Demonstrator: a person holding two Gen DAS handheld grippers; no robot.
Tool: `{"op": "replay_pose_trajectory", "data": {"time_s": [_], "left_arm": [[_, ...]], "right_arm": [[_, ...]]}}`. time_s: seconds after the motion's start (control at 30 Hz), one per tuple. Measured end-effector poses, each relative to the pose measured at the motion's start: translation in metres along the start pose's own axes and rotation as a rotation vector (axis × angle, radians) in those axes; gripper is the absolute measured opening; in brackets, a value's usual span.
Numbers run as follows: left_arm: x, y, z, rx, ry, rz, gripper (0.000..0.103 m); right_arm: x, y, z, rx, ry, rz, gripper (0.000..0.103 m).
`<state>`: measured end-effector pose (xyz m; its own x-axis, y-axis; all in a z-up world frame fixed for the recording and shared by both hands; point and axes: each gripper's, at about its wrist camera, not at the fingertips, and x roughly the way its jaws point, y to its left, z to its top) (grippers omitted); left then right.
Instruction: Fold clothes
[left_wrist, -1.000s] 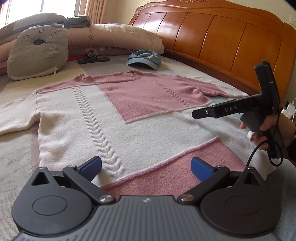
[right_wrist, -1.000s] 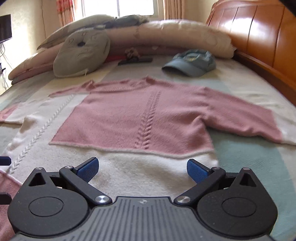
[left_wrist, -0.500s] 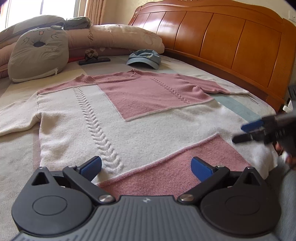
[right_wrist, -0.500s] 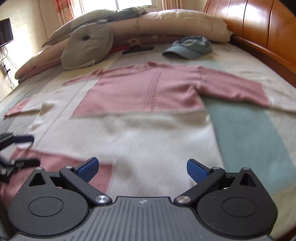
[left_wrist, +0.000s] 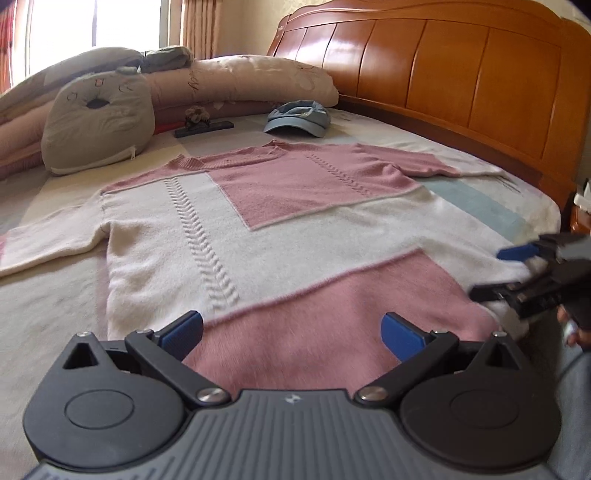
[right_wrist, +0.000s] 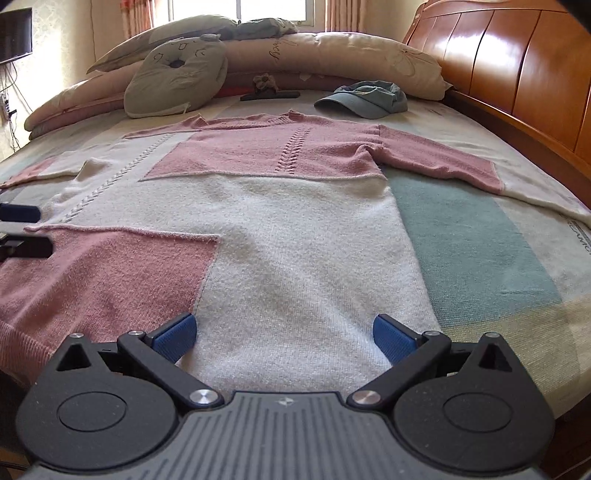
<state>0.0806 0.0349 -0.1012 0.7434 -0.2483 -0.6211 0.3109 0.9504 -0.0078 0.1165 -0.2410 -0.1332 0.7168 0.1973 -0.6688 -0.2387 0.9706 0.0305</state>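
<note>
Your left tool (left_wrist: 291, 332) and right tool (right_wrist: 284, 334) both released, poised over near hem; sweater (left_wrist: 295, 236) runs lengthwise away from you.

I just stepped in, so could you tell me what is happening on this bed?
A person holds two black grippers with blue pads over a pink and cream knitted sweater spread flat on the bed. The left gripper and right gripper are both open at its hem edge, gripping nothing. Folding has not started.
</note>
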Motion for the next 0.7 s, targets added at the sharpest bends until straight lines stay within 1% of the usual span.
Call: {"op": "replay_pose_trajectory", "data": {"time_s": [0.1,0.2,0.23,0.3,0.4,0.47,0.53,0.6,0.63,0.7], "left_arm": [[-0.015,-0.012,-0.018,-0.004,0.031,0.017,0.102],[-0.016,-0.012,-0.037,-0.078,0.119,0.014,0.102],[-0.019,-0.012,-0.042,-0.087,0.134,0.021,0.102],[-0.028,-0.016,-0.047,-0.070,0.147,0.044,0.102],[-0.038,-0.017,-0.045,-0.079,0.165,0.067,0.102],[-0.040,-0.016,-0.040,-0.097,0.145,0.075,0.102],[-0.036,-0.014,-0.036,-0.142,0.129,0.065,0.102],[-0.027,-0.013,-0.038,-0.211,0.146,0.026,0.102],[-0.025,-0.015,-0.040,-0.224,0.142,0.027,0.102],[-0.024,-0.017,-0.036,-0.214,0.136,0.035,0.102]], "right_arm": [[0.001,0.001,-0.001,0.007,-0.016,-0.006,0.103],[0.002,0.003,-0.004,0.019,-0.050,-0.022,0.103],[0.002,0.003,-0.006,0.022,-0.062,-0.028,0.103],[0.001,0.004,-0.009,0.023,-0.079,-0.031,0.103],[-0.001,0.004,-0.009,0.015,-0.080,-0.028,0.103],[-0.001,0.005,-0.007,0.017,-0.072,-0.030,0.103],[0.000,0.006,-0.007,0.013,-0.073,-0.035,0.103],[-0.001,0.006,-0.010,0.009,-0.091,-0.029,0.103],[-0.002,0.005,-0.012,0.005,-0.100,-0.022,0.103],[-0.003,0.002,-0.016,-0.007,-0.115,-0.008,0.103]]}}
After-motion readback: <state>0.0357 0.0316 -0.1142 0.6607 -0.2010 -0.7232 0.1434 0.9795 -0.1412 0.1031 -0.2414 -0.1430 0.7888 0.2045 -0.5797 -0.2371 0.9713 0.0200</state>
